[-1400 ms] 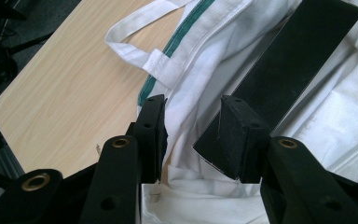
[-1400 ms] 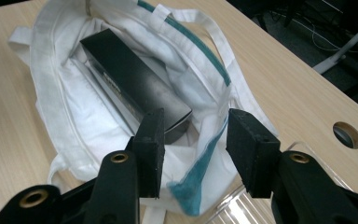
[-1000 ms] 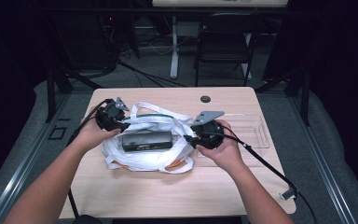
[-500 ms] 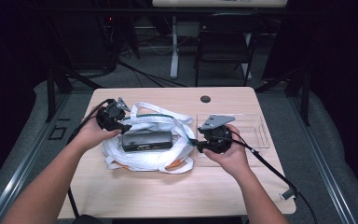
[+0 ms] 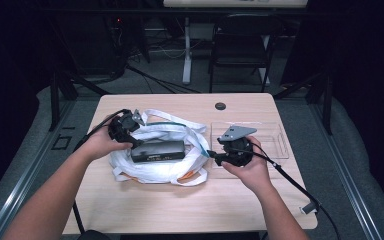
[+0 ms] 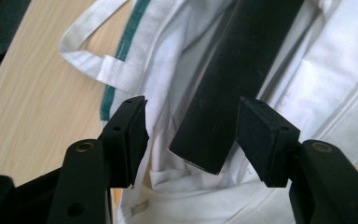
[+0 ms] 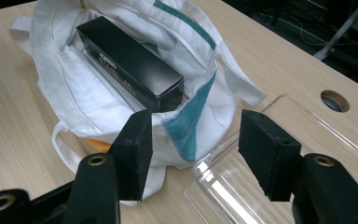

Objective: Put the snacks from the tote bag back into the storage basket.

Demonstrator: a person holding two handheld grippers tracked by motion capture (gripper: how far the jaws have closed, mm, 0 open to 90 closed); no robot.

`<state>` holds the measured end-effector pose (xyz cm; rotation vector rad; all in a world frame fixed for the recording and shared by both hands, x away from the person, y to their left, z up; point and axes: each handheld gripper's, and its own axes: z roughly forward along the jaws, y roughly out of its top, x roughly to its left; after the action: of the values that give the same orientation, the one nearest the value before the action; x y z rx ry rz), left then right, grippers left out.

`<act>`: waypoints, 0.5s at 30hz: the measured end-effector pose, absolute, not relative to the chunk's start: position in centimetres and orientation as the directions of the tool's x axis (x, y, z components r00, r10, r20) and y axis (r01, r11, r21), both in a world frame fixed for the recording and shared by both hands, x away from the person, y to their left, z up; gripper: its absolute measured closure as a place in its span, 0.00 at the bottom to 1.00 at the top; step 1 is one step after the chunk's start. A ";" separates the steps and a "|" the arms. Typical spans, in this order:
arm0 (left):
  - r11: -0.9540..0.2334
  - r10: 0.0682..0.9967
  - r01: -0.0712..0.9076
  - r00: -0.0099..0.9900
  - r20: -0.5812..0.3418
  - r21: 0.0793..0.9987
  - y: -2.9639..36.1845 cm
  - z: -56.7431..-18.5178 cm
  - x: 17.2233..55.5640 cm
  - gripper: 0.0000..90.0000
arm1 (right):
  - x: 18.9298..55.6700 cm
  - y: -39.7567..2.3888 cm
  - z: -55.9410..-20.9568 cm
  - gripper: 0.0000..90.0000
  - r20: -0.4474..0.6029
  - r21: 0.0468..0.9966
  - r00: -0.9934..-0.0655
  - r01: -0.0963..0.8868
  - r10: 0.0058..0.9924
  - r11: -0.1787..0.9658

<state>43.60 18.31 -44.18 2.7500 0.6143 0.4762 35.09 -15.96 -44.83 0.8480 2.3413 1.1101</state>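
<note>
A white cloth bag (image 5: pixel 160 167) lies open on the wooden table (image 5: pixel 190 205), with a long black box (image 5: pixel 157 150) resting in it. My left gripper (image 5: pixel 129 134) is at the bag's left end. In the left gripper view its jaws (image 6: pixel 191 135) stand open around the near end of the black box (image 6: pixel 233 70), with gaps on both sides; they have just been opening. My right gripper (image 5: pixel 214 156) is at the bag's right edge. Its jaws (image 7: pixel 193 149) have just been opening too and stand open, over the teal-trimmed rim of the bag (image 7: pixel 186 126), with nothing gripped.
A clear plastic tray (image 5: pixel 270 137) lies right of the bag, partly under my right hand. Something orange (image 5: pixel 187 176) peeks from under the bag's near side. A round cable hole (image 5: pixel 220 106) sits near the table's far edge. A chair (image 5: pixel 240 45) stands beyond it.
My right gripper has drawn back a little from the bag, toward the near right over the tray. The left hand has stayed at the bag's left end.
</note>
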 end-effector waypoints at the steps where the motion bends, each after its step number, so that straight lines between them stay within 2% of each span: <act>1: -0.874 0.443 0.353 0.861 0.251 0.334 18.2 -44.3 43.6 0.47 | 35.1 -16.0 -44.8 0.50 -0.105 0.795 -0.728 0.348 0.678 0.497; 5: -0.891 0.403 0.319 0.884 0.238 0.324 18.0 -44.8 43.8 0.45 | 35.0 -16.0 -44.9 0.50 -0.108 0.793 -0.727 0.348 0.678 0.500; 15: -0.911 0.370 0.302 0.899 0.234 0.280 17.7 -45.9 44.4 0.45 | 34.8 -16.0 -45.1 0.50 -0.129 0.781 -0.727 0.345 0.675 0.521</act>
<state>44.35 17.69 -45.95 2.8272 0.5073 0.4155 34.79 -16.05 -45.14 0.8366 2.3460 1.0695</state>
